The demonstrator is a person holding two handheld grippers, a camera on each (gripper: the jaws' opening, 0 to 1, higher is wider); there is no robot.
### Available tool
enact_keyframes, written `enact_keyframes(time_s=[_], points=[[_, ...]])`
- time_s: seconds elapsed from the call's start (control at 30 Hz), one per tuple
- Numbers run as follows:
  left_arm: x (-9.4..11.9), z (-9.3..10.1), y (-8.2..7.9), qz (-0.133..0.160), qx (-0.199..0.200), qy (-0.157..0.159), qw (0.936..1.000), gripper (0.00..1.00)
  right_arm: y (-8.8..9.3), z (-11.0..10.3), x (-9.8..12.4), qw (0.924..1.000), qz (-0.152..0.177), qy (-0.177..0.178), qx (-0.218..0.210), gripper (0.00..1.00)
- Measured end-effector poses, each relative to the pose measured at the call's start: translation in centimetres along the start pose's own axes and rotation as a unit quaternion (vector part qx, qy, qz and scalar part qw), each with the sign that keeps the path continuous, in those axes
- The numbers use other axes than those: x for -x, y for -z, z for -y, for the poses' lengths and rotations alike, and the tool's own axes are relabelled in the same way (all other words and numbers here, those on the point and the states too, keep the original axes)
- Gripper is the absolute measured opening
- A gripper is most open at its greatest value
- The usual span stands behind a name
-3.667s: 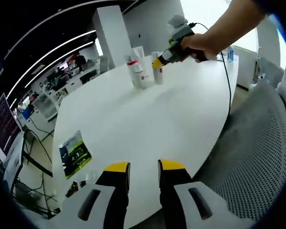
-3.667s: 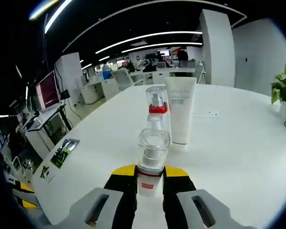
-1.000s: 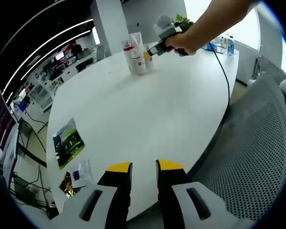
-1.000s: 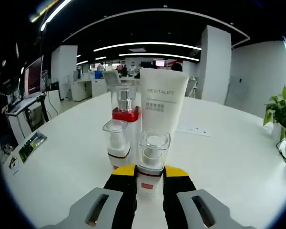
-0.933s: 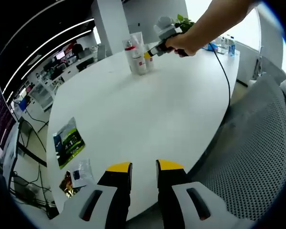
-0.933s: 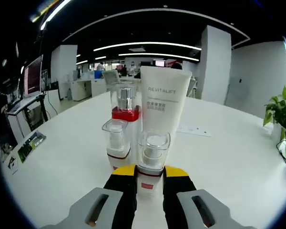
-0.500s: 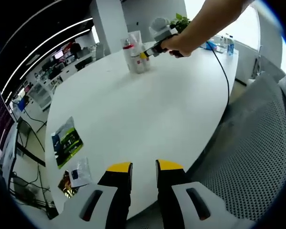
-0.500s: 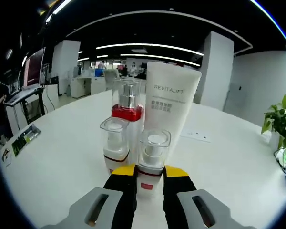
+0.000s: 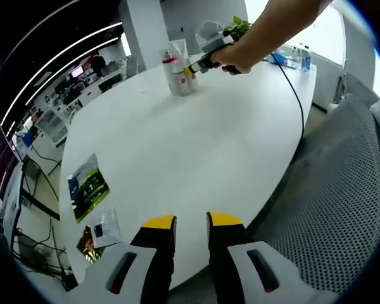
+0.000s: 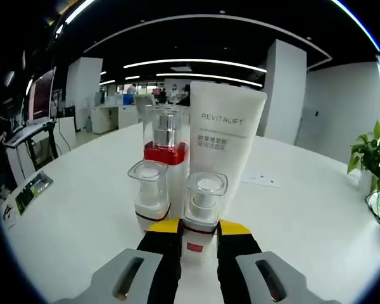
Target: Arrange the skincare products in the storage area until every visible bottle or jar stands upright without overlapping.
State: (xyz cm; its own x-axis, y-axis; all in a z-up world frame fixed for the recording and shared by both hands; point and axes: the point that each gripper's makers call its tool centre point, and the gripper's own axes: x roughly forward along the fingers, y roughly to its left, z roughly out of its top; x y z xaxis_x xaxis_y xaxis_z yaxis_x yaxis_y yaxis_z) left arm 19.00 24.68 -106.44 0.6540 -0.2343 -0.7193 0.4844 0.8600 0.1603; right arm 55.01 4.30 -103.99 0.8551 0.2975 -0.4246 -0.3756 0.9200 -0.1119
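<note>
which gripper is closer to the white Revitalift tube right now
Right. The right gripper holds a small clear-capped bottle just in front of the white tube; the left gripper hangs at the table's near edge.

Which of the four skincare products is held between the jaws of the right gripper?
The small clear-capped jar on the right, in front of the white tube. The right gripper clamps its base; its twin stands free beside it.
</note>
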Motion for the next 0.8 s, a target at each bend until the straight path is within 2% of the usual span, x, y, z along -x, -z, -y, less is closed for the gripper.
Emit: enact_keyframes(time_s=[0.47,0.8], points=[[0.07,-0.16,0.04,-0.001,0.001,-0.004,1.0,0.15,-0.1,-0.28,-0.04,0.9998,-0.01,-0.004,0.014,0.13],[0.16,-0.45,-0.01,-0.002,0.001,-0.011,0.9999,0.14,0.59,-0.67,0.56,0.9994,-0.031,-0.001,0.018,0.17]])
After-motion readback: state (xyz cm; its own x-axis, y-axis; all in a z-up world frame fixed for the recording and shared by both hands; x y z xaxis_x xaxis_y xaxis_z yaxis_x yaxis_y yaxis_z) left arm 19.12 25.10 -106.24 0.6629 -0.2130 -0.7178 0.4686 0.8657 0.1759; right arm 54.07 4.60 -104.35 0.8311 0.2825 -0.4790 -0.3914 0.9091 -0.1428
